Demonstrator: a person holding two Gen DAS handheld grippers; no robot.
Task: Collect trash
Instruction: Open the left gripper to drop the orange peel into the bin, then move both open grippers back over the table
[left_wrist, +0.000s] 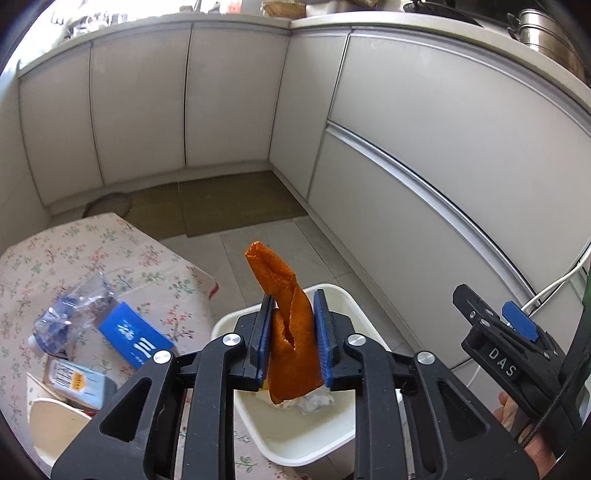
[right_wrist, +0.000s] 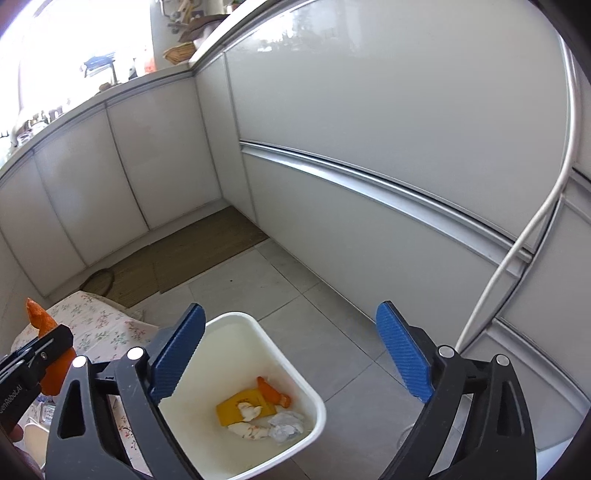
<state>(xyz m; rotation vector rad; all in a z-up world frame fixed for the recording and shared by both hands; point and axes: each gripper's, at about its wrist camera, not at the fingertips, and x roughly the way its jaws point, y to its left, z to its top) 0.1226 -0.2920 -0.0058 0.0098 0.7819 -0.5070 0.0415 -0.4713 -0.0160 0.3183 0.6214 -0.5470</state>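
Observation:
A long strip of orange peel (left_wrist: 291, 332) stands upright between the blue pads of my left gripper (left_wrist: 293, 299), which is shut on it right above the white trash bin (left_wrist: 343, 295). In the right wrist view the same peel (right_wrist: 40, 317) shows at the far left. My right gripper (right_wrist: 290, 310) stands wide open over the bin (right_wrist: 236, 317) with nothing between its fingers. At the bin's bottom lie a yellow packet (right_wrist: 236, 406), a smaller orange peel piece (right_wrist: 271, 393), pale peel scraps (right_wrist: 247, 430) and a crumpled white tissue (right_wrist: 286, 426).
On the floral tablecloth (left_wrist: 55, 258) to the left lie a crushed clear plastic bottle (left_wrist: 70, 314), a blue box (left_wrist: 135, 339) and a light blue pack (left_wrist: 77, 384). White kitchen cabinets (left_wrist: 424, 129) close in the right and back. A white cable (right_wrist: 517, 251) hangs at the right.

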